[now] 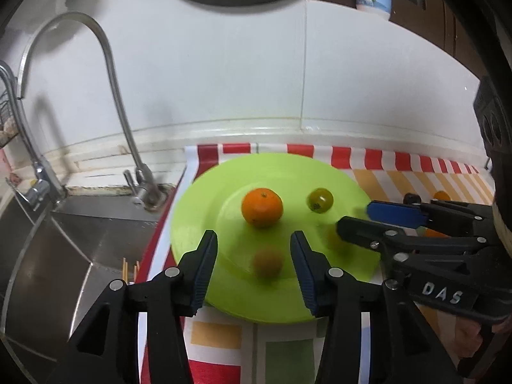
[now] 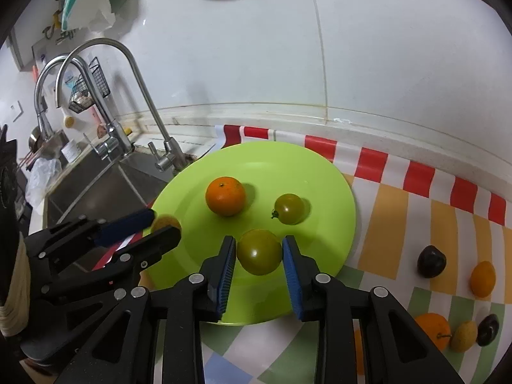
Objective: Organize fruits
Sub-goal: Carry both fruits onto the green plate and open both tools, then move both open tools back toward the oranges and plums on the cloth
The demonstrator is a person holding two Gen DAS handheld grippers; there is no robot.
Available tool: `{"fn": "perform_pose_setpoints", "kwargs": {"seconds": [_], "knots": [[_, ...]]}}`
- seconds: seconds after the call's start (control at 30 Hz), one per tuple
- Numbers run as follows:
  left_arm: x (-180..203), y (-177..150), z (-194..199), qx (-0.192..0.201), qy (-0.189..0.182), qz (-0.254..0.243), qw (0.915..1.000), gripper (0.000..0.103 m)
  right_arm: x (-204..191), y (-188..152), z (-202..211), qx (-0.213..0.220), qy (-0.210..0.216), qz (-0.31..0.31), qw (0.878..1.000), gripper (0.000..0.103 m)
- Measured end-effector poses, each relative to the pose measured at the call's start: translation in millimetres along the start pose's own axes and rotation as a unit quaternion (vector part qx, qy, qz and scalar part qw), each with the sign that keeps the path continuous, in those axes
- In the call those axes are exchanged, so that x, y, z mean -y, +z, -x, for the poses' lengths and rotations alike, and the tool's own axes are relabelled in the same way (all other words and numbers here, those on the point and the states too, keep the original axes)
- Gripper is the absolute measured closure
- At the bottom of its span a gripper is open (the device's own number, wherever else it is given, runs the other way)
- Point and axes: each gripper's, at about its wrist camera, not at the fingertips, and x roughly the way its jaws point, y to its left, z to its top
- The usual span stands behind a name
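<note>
A lime-green plate (image 2: 320, 172) lies on a striped mat beside the sink. On it rest an orange (image 2: 225, 196) and a small green tomato (image 2: 289, 208). A larger green tomato (image 2: 260, 252) sits on the plate between the blue pads of my right gripper (image 2: 259, 238), which stand just off its sides. In the left wrist view a blurred yellow-orange fruit (image 1: 268, 261) lies between the fingers of my left gripper (image 1: 252, 235), with clear gaps on both sides. The same view shows the right gripper (image 1: 355, 216) coming in from the right over the plate (image 1: 198, 211).
A steel sink (image 1: 80, 240) with curved faucets (image 1: 112, 73) lies left of the plate. On the mat (image 2: 393, 217) to the right lie two dark plums (image 2: 431, 261), oranges (image 2: 482, 279) and a yellow fruit (image 2: 464, 336). A white tiled wall stands close behind.
</note>
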Motion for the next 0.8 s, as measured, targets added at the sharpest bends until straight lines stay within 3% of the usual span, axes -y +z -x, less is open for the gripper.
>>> {"fn": "perform_pose_setpoints", "kwargs": {"seconds": [0.3, 0.8], "knots": [[8.9, 6.5, 35.5, 0.027, 0.004, -0.002, 0.9996, 0.057, 8.2, 0.8, 44.3, 0.041, -0.02, -0.007, 0.999, 0.06], [55.2, 14.8, 108.6, 0.082, -0.042, -0.026, 0.9954, 0.052, 16.5, -11.9, 143.4, 0.108, -0.06, -0.017, 0.992, 0.06]]}}
